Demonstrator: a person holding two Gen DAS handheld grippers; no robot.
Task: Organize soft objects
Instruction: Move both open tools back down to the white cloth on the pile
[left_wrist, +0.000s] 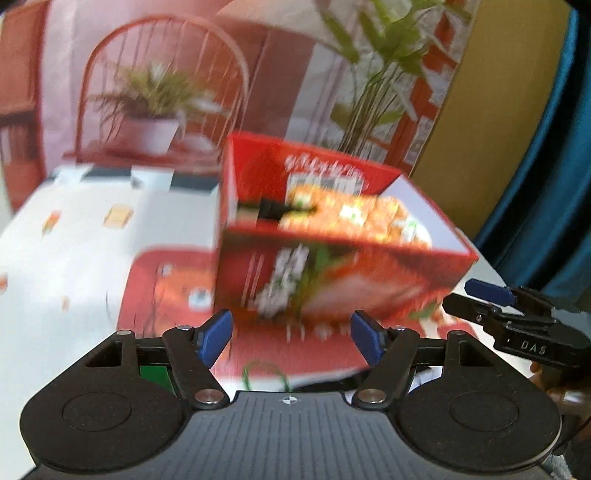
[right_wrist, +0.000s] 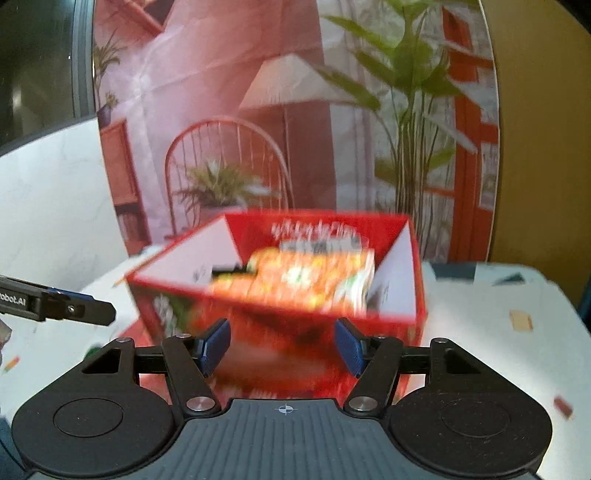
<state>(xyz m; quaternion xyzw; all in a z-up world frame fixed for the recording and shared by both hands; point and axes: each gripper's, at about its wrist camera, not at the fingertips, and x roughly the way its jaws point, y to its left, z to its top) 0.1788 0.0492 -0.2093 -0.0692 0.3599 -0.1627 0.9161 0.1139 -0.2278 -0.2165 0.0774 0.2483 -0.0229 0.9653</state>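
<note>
Two hand-held grippers, left (left_wrist: 291, 336) and right (right_wrist: 282, 345), spread, empty; red box (left_wrist: 332, 266) ahead on table (left_wrist: 74, 229).

right claw (left_wrist: 532, 347): "DAS" | left claw (right_wrist: 22, 300): "obot.AI" | red box (left_wrist: 332, 273) print: blurred, unreadable

Behind the white patterned tablecloth (right_wrist: 480, 306), a printed pink backdrop (right_wrist: 221, 92) of chair and plants, flanked by mustard-yellow wall (left_wrist: 491, 92) and teal curtain (left_wrist: 535, 192).
</note>
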